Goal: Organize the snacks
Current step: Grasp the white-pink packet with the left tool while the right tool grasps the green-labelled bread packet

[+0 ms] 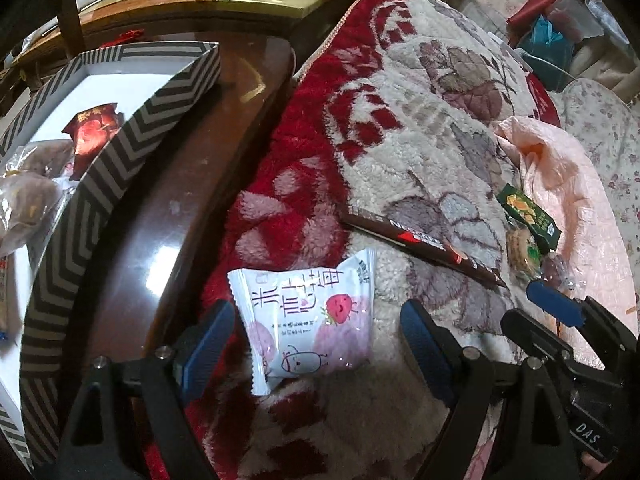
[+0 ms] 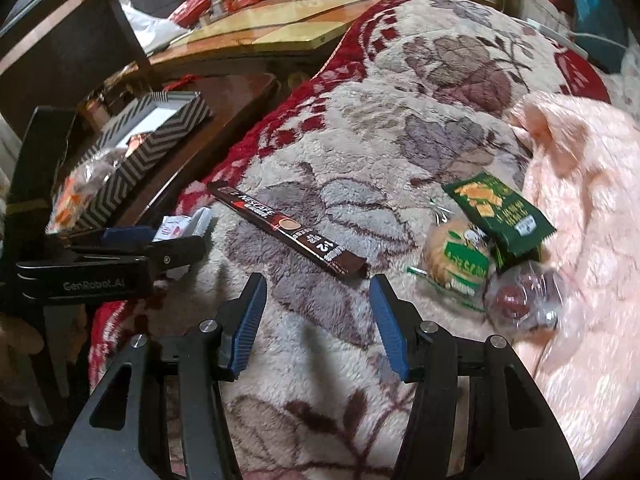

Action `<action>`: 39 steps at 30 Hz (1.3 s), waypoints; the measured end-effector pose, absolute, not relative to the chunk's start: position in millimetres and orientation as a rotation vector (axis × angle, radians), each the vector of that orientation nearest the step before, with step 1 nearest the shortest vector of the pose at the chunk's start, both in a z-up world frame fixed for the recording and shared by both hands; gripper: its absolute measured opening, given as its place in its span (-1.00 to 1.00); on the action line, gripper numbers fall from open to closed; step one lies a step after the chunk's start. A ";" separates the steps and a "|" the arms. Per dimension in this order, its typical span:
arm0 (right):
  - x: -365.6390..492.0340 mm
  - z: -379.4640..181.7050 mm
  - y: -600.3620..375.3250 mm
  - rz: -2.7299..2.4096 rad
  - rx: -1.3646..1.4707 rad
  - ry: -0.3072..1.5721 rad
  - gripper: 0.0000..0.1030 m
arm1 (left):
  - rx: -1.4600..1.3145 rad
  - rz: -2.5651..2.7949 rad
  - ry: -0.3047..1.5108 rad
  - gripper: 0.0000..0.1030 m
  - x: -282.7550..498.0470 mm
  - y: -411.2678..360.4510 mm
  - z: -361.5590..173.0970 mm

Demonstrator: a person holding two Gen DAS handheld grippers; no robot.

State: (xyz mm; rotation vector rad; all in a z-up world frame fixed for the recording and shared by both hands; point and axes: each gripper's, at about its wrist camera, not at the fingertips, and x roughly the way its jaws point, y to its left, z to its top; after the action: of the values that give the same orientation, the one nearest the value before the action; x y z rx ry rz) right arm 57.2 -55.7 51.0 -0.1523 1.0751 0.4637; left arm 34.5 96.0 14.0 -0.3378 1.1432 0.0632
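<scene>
At the left of the left wrist view, the grey-and-white chevron-patterned cardboard box (image 1: 120,168) on the dark glossy wooden table (image 1: 168,216) already holds a red foil snack packet (image 1: 94,132) and some clear-wrapped brown pastries (image 1: 28,200), so part of the sorting looks done. Still loose on the fleecy floral red-and-cream blanket (image 1: 420,120) are the long brown Nescafe coffee stick (image 2: 286,230), the dark green cracker packet (image 2: 502,212), a green-labelled round biscuit pack (image 2: 458,258), a clear-wrapped dark sweet (image 2: 520,298), and the white strawberry-printed snack pouch (image 1: 310,316). The left claw (image 1: 316,344) is spread wide around that pouch without pinching it, and the right claw (image 2: 318,324) hovers spread and empty just short of the coffee stick.
</scene>
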 end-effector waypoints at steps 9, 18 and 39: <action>60.1 58.8 -78.2 0.432 -0.073 1.056 0.04 | -0.292 0.055 1.138 0.15 36.6 91.7 10.8; 52.9 65.0 -145.1 0.274 0.026 1.041 0.04 | -0.221 0.048 1.073 0.08 28.4 80.3 28.4; 110.4 40.2 -120.7 0.199 0.027 1.137 0.17 | -0.172 0.003 1.049 0.08 24.0 61.4 42.8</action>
State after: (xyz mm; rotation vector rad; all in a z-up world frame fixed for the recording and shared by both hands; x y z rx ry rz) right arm 110.4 -120.7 40.2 0.0266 1.1370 0.1990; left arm 24.0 61.4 42.8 -0.1723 1.0494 0.0034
